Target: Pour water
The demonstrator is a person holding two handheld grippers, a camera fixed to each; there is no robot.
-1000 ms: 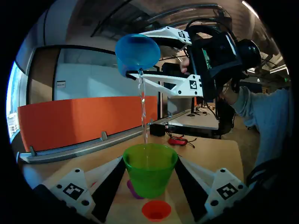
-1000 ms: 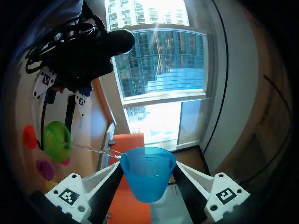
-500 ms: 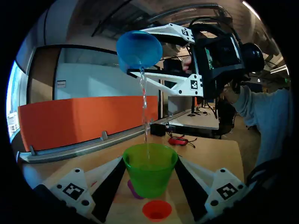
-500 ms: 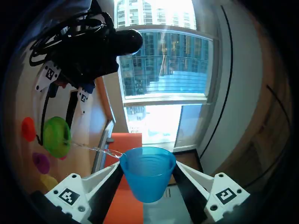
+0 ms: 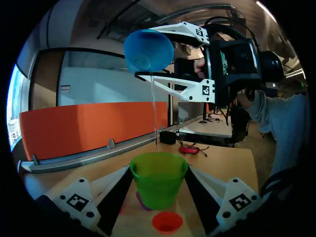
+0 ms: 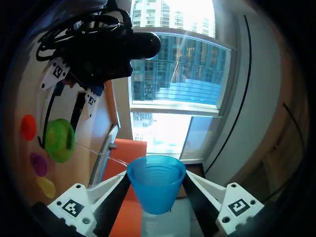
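Left gripper [image 5: 158, 170] clamped on green cup [image 5: 158, 189], upright over desk [image 5: 225, 156]. Right gripper [image 6: 156, 178] clamped on blue cup [image 6: 156, 187], tipped high above green cup; thin water stream [image 5: 154, 110] falls into green cup.

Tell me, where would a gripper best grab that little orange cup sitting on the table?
Probably its side wall just below the rim, one finger on each side. The orange cup stands upright, mouth up, on the table, tapering downward, so a level approach from the side suits it, as the left gripper holds the green cup.
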